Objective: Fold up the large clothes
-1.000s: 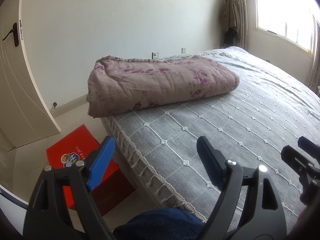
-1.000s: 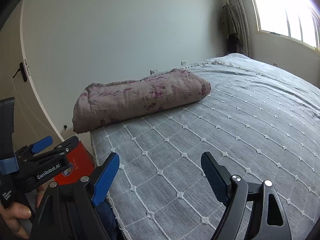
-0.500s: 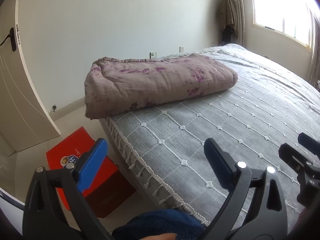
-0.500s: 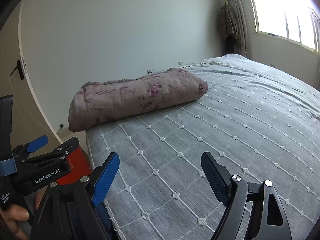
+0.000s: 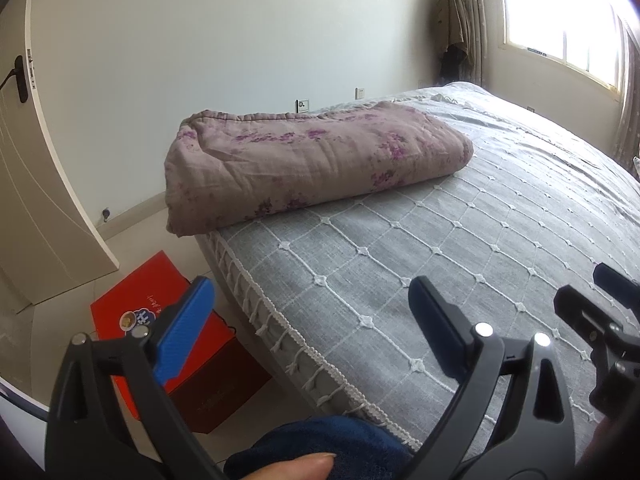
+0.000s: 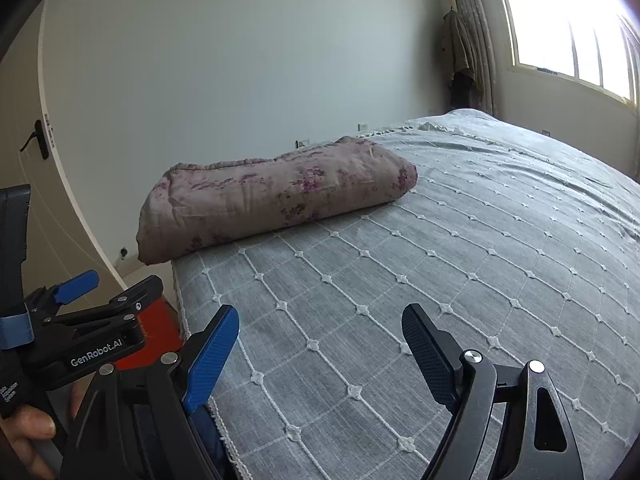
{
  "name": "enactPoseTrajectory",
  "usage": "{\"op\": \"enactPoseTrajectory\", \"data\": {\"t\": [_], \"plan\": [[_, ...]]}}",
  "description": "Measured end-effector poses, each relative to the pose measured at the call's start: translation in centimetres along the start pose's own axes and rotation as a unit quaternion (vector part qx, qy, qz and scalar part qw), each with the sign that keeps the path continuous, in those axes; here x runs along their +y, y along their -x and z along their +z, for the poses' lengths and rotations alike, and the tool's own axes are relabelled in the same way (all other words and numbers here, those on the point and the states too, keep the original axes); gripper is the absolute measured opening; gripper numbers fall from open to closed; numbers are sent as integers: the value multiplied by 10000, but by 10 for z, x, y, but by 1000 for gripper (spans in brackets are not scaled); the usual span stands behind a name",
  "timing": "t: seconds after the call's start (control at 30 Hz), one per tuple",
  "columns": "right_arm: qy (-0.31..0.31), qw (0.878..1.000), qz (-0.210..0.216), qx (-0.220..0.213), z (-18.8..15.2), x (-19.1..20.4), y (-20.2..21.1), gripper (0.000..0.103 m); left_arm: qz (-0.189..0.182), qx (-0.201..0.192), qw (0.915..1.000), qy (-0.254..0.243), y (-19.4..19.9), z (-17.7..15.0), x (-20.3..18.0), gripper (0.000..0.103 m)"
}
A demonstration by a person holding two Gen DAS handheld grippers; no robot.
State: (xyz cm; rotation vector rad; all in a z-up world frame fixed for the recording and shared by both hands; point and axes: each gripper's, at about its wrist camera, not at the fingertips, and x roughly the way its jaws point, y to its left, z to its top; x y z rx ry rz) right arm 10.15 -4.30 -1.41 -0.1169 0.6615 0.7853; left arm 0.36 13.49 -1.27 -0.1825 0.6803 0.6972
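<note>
A folded pink quilt with purple flowers point(image 5: 312, 160) point(image 6: 276, 200) lies at the far left corner of the bed point(image 5: 500, 220) point(image 6: 480, 260), well beyond both grippers. My left gripper point(image 5: 308, 292) hovers open over the bed's fringed near edge with nothing between its fingers. My right gripper point(image 6: 320, 316) is open too, above the grey quilted cover, and holds nothing. Dark blue fabric point(image 5: 320, 440) shows at the bottom edge below the left gripper, with a fingertip point(image 5: 288, 468) in front of it. I cannot tell what that fabric is.
A red box point(image 5: 132, 312) point(image 6: 160, 328) stands on the floor beside the bed's near left corner. A white door point(image 5: 32, 208) stands open at the left. A window point(image 5: 560, 20) lights the far right, with clothes hanging next to it.
The left gripper's jaws have spread wider apart. Both views have otherwise stayed almost the same.
</note>
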Motion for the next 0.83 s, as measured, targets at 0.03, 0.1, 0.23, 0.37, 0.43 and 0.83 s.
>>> {"op": "enactPoseTrajectory", "data": {"t": [0.03, 0.1, 0.23, 0.37, 0.43, 0.83], "plan": [[0, 10000, 2, -1, 0, 0, 0, 85, -2, 22, 10000, -11, 0, 0, 0, 97], [6, 10000, -2, -2, 0, 0, 0, 85, -2, 50, 10000, -38, -1, 0, -1, 97], [-11, 10000, 4, -8, 0, 0, 0, 85, 37, 42, 9999, -151, 0, -1, -5, 97], [-8, 10000, 1, -8, -1, 0, 1, 85, 44, 22, 9997, -223, 0, -3, -7, 97], [-10, 10000, -6, -12, 0, 0, 1, 85, 11, 33, 9997, -229, 0, -2, -7, 97], [65, 10000, 23, 12, -2, 3, 0, 85, 46, 99, 9999, -116, -1, -3, -3, 97]]}}
